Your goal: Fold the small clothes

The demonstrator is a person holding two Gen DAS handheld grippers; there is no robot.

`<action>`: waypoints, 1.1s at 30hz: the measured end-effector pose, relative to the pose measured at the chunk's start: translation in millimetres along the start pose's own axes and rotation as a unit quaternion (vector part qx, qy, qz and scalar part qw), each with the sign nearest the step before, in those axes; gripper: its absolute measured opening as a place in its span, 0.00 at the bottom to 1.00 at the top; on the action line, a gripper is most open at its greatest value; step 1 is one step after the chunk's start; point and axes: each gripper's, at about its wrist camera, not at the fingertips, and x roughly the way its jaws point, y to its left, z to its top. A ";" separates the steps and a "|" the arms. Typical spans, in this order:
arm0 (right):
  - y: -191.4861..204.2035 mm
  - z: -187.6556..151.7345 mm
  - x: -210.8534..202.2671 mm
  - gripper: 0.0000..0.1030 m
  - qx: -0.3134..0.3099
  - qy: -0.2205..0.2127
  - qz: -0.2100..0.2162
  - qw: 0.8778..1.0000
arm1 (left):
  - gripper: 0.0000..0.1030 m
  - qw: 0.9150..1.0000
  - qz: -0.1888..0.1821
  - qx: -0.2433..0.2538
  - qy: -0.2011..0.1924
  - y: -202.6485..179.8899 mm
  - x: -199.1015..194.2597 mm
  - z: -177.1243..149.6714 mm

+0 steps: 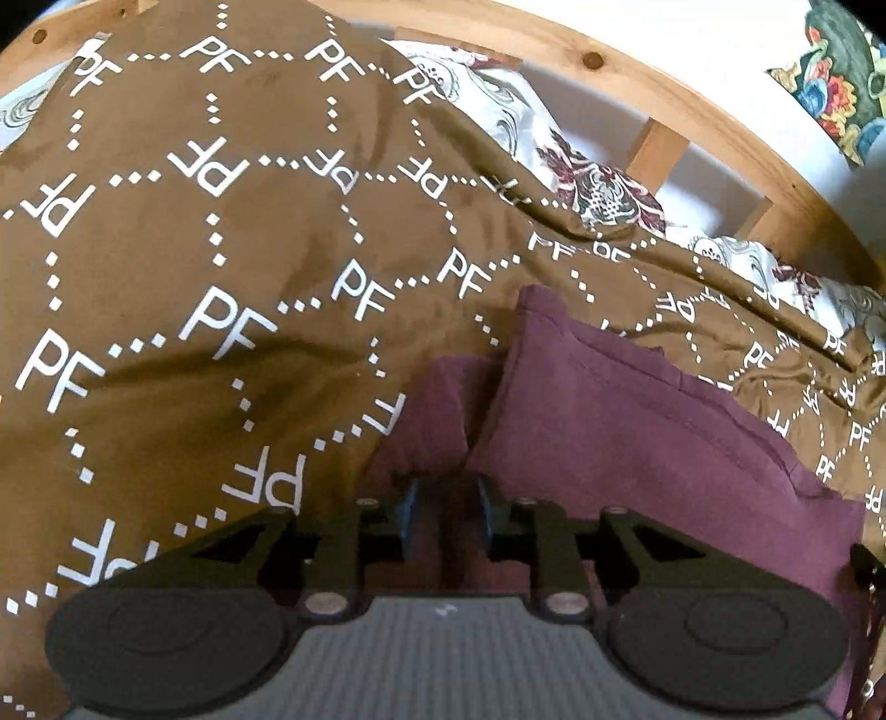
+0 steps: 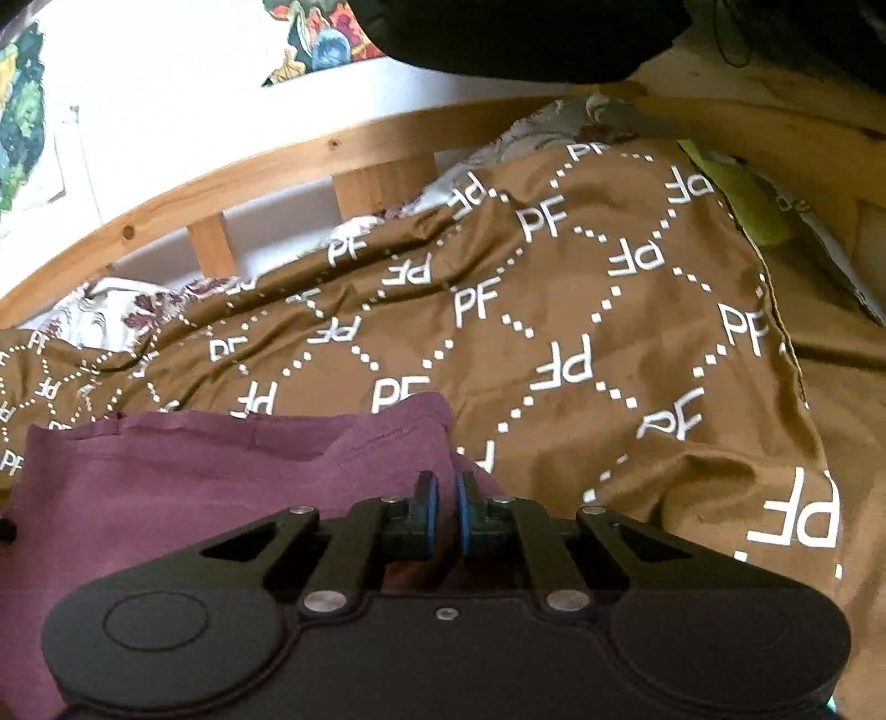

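Observation:
A maroon garment (image 1: 620,432) lies on a brown bedspread printed with white "PF" letters (image 1: 166,266). My left gripper (image 1: 446,498) sits over the garment's left edge; its jaws stand a little apart with maroon cloth between them. In the right wrist view the garment (image 2: 183,476) fills the lower left. My right gripper (image 2: 446,501) is at the garment's right edge, jaws nearly closed on a fold of the cloth.
A wooden bed rail (image 1: 653,94) runs along the far side, with a white wall behind. A floral sheet (image 1: 598,183) shows under the spread. A green item (image 2: 742,199) lies at the far right. A dark object (image 2: 526,33) hangs at the top.

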 end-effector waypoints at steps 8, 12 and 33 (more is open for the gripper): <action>0.1 3.7 -10.7 0.47 -0.023 -0.030 -0.046 0.998 | 0.90 0.998 0.019 0.032 -0.053 -11.0 -10.5 0.8; -15.4 7.6 -18.1 0.78 0.016 -0.048 -0.064 0.997 | 0.96 0.999 0.024 0.028 -0.034 -11.6 -1.7 0.8; -21.8 -2.0 -34.9 0.99 -0.022 -0.034 -0.116 0.992 | 0.99 0.993 0.054 0.036 -0.103 -6.1 -60.9 -14.7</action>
